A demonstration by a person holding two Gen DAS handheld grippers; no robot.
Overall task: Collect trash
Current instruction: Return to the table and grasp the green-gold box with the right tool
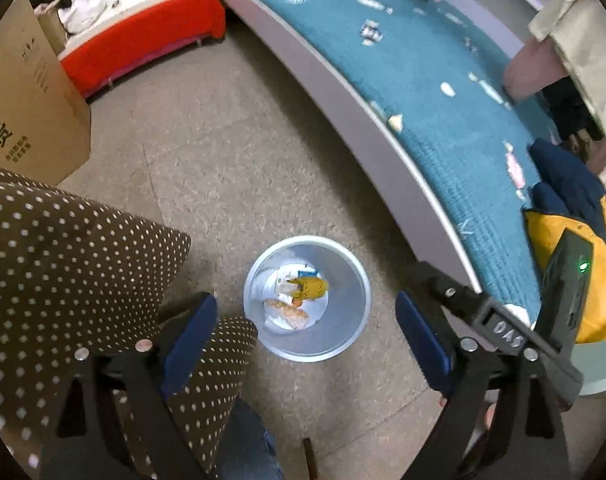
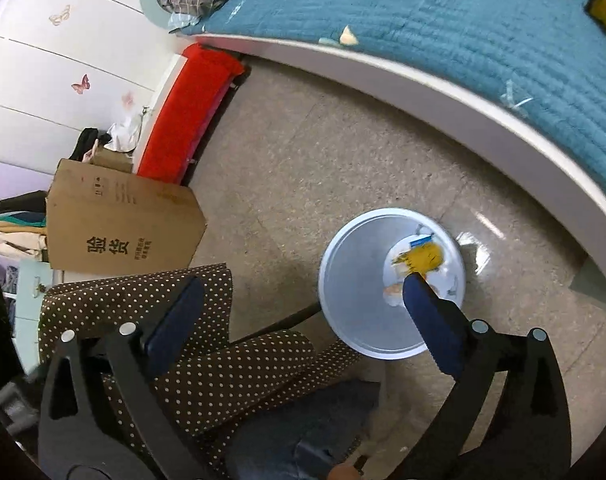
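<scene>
A round pale-blue bin [image 1: 343, 320] stands on the floor beside the bed. Inside it lie a yellow wrapper [image 1: 314, 286], an orange-and-white piece [image 1: 293, 314] and some white paper. My left gripper [image 1: 306, 300] hangs above the bin, open, with nothing between its blue pads [image 1: 191, 336]. In the right wrist view the same bin [image 2: 355, 280] sits lower right, with the yellow wrapper [image 2: 425, 258] at its bottom. My right gripper [image 2: 303, 282] is open and empty, and its right finger [image 2: 427, 316] overlaps the bin's mouth. Its black body [image 1: 507, 334] with a green light shows at the left view's right edge.
A bed with a teal quilt [image 1: 443, 80] and white frame [image 2: 443, 92] curves past the bin. A cardboard box [image 2: 123, 232] and a red bench [image 2: 187, 120] stand at the far side. Brown polka-dot fabric [image 1: 63, 260] and a person's jeans [image 2: 303, 432] fill the near edge.
</scene>
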